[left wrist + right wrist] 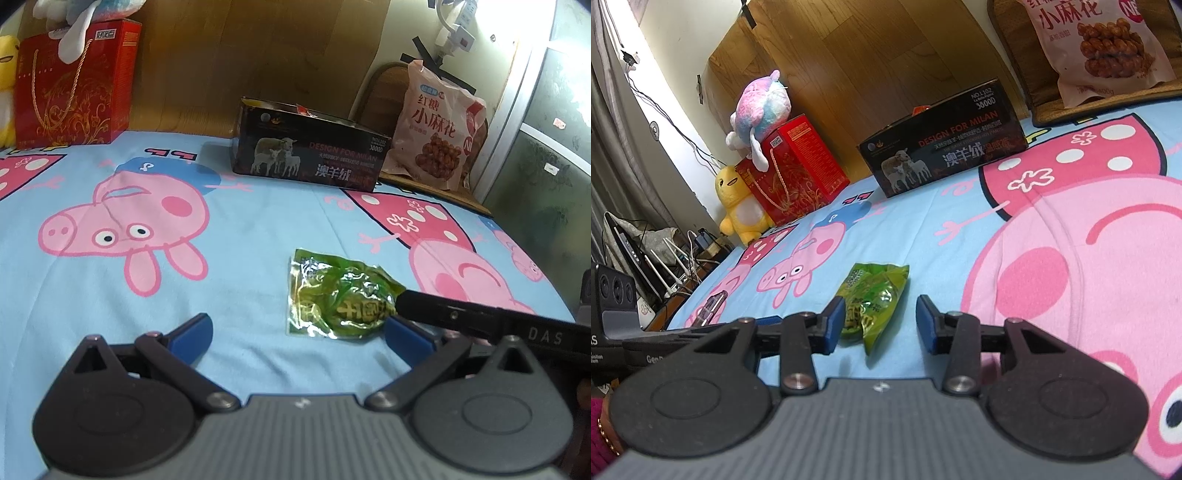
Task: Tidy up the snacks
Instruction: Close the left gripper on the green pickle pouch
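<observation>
A small green foil snack packet [338,295] lies flat on the blue cartoon-pig bedsheet [240,229]. My left gripper [299,332] is open and empty, low over the sheet, with the packet just ahead of its right finger. My right gripper [881,325] is open too, its blue pads on either side of the packet's near end [873,302]; its black finger reaches over the packet's right edge in the left wrist view [443,310]. A black open-top box [306,147] printed with sheep stands at the far side, also in the right wrist view [945,147]. Something red shows inside it.
A large pink snack bag [439,125] leans on a chair at the far right. A red gift box [74,81] with plush toys [761,107] stands at the far left. A yellow plush [738,203] sits beside it. Cables and routers [676,258] lie off the bed's left edge.
</observation>
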Available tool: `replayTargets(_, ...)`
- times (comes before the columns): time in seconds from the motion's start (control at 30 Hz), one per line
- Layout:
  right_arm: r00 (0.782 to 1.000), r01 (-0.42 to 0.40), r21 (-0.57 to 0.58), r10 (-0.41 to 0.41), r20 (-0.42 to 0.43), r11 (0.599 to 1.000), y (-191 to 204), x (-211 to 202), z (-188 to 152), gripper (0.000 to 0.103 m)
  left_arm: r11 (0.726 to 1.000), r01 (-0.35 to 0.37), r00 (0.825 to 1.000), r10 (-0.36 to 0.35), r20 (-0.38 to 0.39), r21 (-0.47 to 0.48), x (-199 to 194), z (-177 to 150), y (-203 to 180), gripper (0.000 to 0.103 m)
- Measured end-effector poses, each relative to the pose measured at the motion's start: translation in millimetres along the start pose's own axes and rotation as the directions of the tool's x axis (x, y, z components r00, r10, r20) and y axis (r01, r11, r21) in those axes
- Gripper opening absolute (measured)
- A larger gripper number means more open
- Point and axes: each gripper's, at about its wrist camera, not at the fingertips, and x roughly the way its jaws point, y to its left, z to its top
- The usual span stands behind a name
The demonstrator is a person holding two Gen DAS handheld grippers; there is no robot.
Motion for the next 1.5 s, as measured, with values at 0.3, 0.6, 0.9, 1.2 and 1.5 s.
replayTargets(0.3,1.0,0.001,0.001,-0.001,0.001,1.0,1,0,0,0.047,0.999,0.04,0.999,-0.04,0.004,-0.035,-2,1,7,0.103)
replayTargets(0.6,1.0,0.001,0.001,-0.001,0.001,1.0,0,0,0,0.047,0.998,0.05,0.999,-0.05,0.017,-0.036,-4,-2,8,0.103)
replayTargets(0.9,1.0,0.0,0.003,0.0,0.002,1.0,1,0,0,0.048,0.999,0.046,0.999,-0.046,-0.004,-0.026,-5,0,8,0.103)
replayTargets(1.2,1.0,0.001,0.004,-0.001,0.003,1.0,1,0,-1,0.049,0.997,0.07,0.997,-0.069,0.019,-0.027,-22,14,23,0.103)
replayTargets(1.5,1.0,-0.005,0.003,0.005,0.0,1.0,3,-1,0,0.049,0.923,0.272,0.957,-0.29,-0.028,-0.271,-3,24,59,0.089)
